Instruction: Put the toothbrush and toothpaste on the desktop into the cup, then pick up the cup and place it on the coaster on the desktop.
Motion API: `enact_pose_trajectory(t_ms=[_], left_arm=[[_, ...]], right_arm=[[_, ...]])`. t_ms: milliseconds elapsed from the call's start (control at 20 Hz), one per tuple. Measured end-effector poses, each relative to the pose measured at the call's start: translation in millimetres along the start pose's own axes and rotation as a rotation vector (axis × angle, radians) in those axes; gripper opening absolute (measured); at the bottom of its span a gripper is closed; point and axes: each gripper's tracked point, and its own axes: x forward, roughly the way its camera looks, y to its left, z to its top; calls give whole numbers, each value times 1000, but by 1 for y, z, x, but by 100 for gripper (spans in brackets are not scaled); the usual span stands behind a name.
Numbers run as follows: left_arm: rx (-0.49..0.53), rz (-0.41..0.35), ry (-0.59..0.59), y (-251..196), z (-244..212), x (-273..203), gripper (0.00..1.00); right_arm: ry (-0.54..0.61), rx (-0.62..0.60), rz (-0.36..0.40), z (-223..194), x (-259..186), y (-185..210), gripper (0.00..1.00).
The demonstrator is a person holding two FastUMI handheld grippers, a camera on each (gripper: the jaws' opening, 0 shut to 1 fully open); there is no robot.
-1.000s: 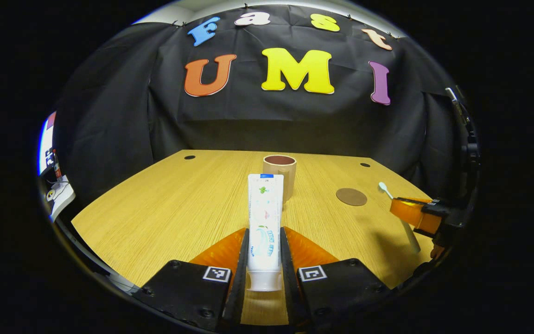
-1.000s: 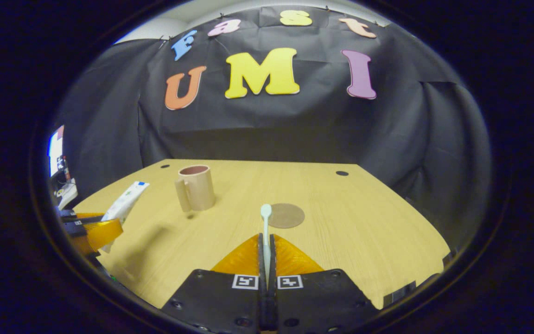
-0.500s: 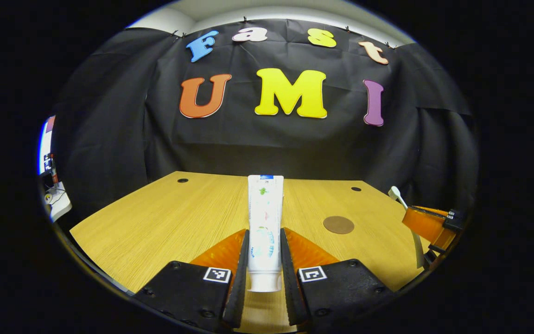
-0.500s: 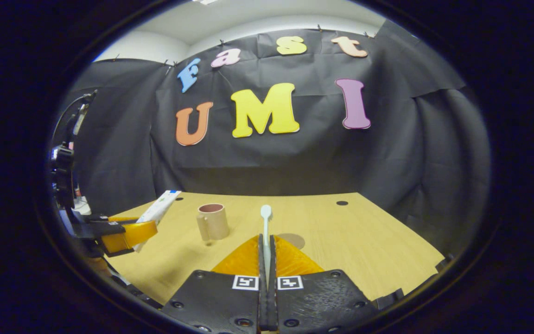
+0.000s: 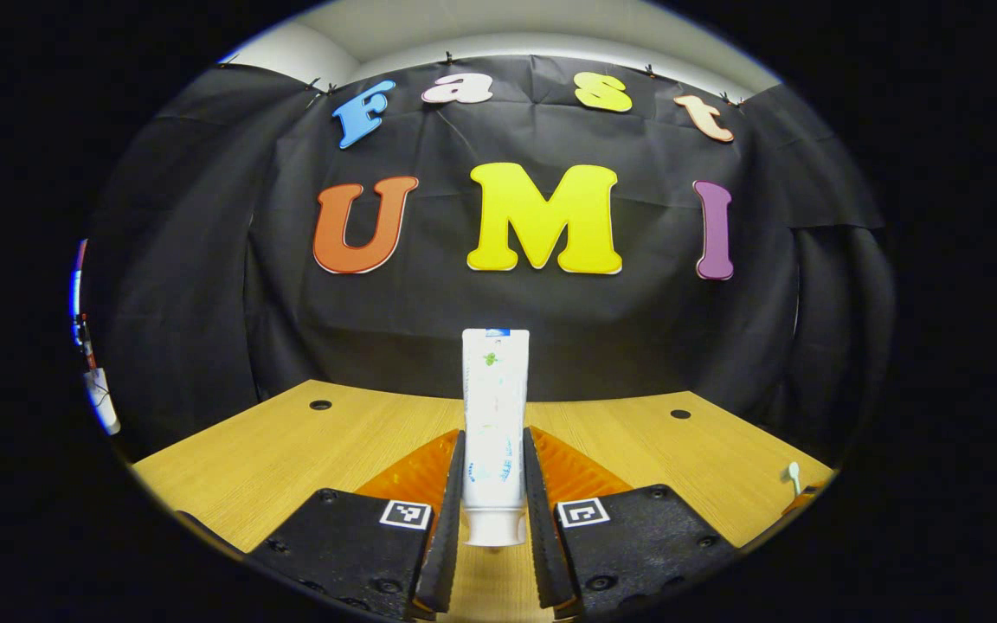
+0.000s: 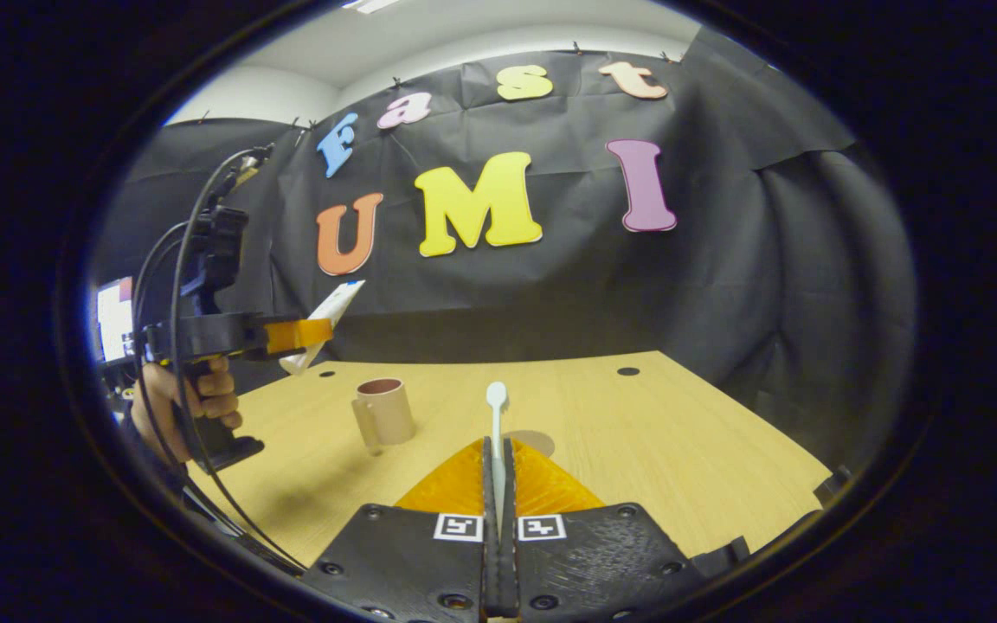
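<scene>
toothpaste: the left gripper is pinching the toothpaste tube up in the air, cap end back toward the camera and flat crimped end pointing away. I'm guessing it's being carried that way so it can be tipped into the cup.

left claw: the fingers are only as far apart as the tube is wide, both pressing on its sides. In the right gripper view it's hanging above the desktop, up and to the left of the cup, with a person's hand wrapped around its handle.

toothbrush: the right gripper is gripping the toothbrush by the handle, head sticking out forward, lined up with the fingers.

right claw: squeezed nearly together, just the thin handle between the fingers.

cup: the cup is sitting upright on the desk, handle on its left, nothing sticking out of it.

coaster: the round brown coaster is lying flat, just right of the cup, nothing standing on it.
</scene>
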Motion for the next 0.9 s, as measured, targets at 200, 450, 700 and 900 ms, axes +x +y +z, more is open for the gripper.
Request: enact_pose_trajectory(t_ms=[200, 450, 700, 900], left_arm=[[14, -31, 0, -2, -7, 47, 39], [-45, -33, 64, -2, -37, 67, 39], [-34, -14, 48, 5, -35, 72, 41], [-36, -19, 69, 3, -35, 73, 42]], right_arm=[[16, 26, 12, -7, 4, -5, 0], [29, 26, 14, -13, 4, -9, 0], [47, 35, 13, -21, 11, -9, 0], [52, 31, 12, -26, 11, -7, 0]])
